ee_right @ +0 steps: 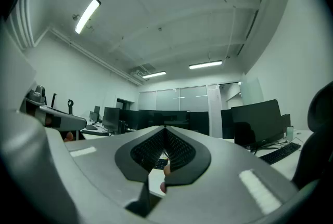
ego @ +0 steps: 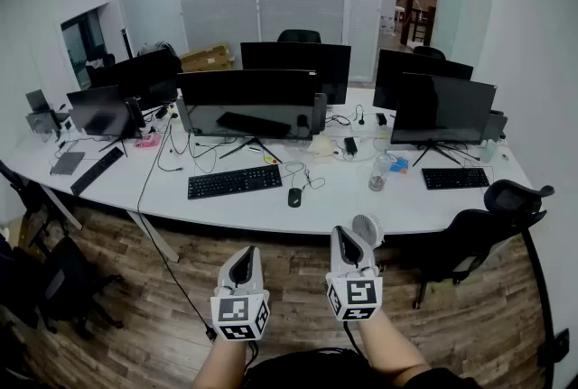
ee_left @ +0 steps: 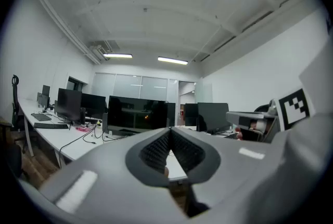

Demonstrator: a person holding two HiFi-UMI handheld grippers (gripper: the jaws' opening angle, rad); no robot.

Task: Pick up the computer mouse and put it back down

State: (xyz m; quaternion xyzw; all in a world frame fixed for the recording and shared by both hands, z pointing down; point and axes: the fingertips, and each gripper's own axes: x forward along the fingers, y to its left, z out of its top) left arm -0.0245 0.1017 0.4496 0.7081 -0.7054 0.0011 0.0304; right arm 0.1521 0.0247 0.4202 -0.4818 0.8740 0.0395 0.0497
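Fig.: task apparently not begun. Computer mouse [ego: 294, 197] lies untouched on tabletop [ego: 352, 202], just right of black keyboard [ego: 235, 181]. Left gripper [ego: 241, 259] & right gripper [ego: 347, 241] are held approx. level, well short of the tabletop edge. Both sets of jaws are pressed together w/ nothing between. Remaining: approach, grasp, lift, set down.

The person's hands carry two matching tools, the left gripper [ego: 242, 252] and the right gripper [ego: 344, 234]. Each is a smooth, pale grey moulded plastic shell that narrows toward its jaws. A dark grey ribbed lining [ee_left: 156, 153] fills a V-shaped hollow in each shell. Pale rectangular patches [ee_right: 257, 189] mark the flanks. Behind each shell sits a white cube with black square markers [ego: 240, 317]. A dark garment [ego: 307, 371] covers the torso.
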